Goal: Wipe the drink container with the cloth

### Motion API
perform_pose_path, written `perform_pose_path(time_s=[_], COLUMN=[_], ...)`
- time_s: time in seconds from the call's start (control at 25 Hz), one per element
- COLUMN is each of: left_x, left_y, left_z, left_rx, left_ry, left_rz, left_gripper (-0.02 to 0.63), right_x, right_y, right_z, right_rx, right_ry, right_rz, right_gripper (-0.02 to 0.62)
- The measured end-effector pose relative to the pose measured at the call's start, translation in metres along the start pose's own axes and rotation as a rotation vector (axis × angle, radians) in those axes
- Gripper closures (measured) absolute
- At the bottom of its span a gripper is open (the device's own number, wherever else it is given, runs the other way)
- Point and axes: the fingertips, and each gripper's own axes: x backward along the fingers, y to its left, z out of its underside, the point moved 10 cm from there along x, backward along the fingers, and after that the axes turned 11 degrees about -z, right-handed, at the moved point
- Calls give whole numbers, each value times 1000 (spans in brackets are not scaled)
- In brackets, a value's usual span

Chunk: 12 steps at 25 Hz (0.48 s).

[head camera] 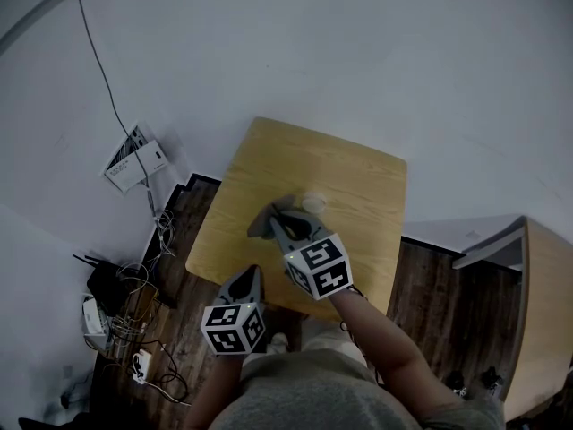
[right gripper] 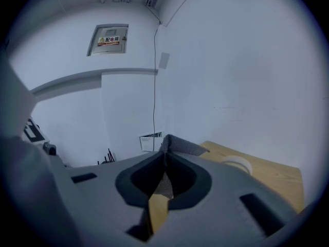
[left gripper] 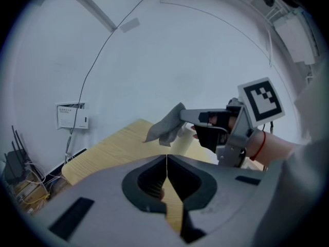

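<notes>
Cloth (right gripper: pixel 181 146) in right claw (right gripper: pixel 164 154) (over table (head camera: pixel 358 186)); left claw (left gripper: pixel 166 159) closed.

Left tongs (head camera: pixel 252 274) closed, empty, right tongs (head camera: pixel 276 218) extended, pinching cloth (left gripper: pixel 165 127)

A light wooden table (head camera: pixel 358 186) stands on dark plank flooring (head camera: pixel 448 285). At the table's 9 o'clock, a white box (head camera: pixel 134 159) sits at the wall, and a thin cable (head camera: pixel 100 74) runs upward from it. A cable tangle (head camera: pixel 134 330) lies at 7 o'clock. A wooden cabinet (head camera: pixel 548 312) stands at 4 o'clock.
</notes>
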Motion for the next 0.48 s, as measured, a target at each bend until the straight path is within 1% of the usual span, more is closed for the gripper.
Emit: perform_pose_path(time_s=[0.32,0.48], left_x=[-5,-7], left_y=[-1,-3], left_z=[-2,-2], left_rx=[2,3], left_ry=[6,10], left_rz=[4,9], left_gripper=[603,603], right_x=[-3,-2], right_y=[-5,-10], right_z=[-13,-2], right_rx=[9,-1], right_ry=[-25,1], right_rz=[-3,19], right_gripper=[586,586])
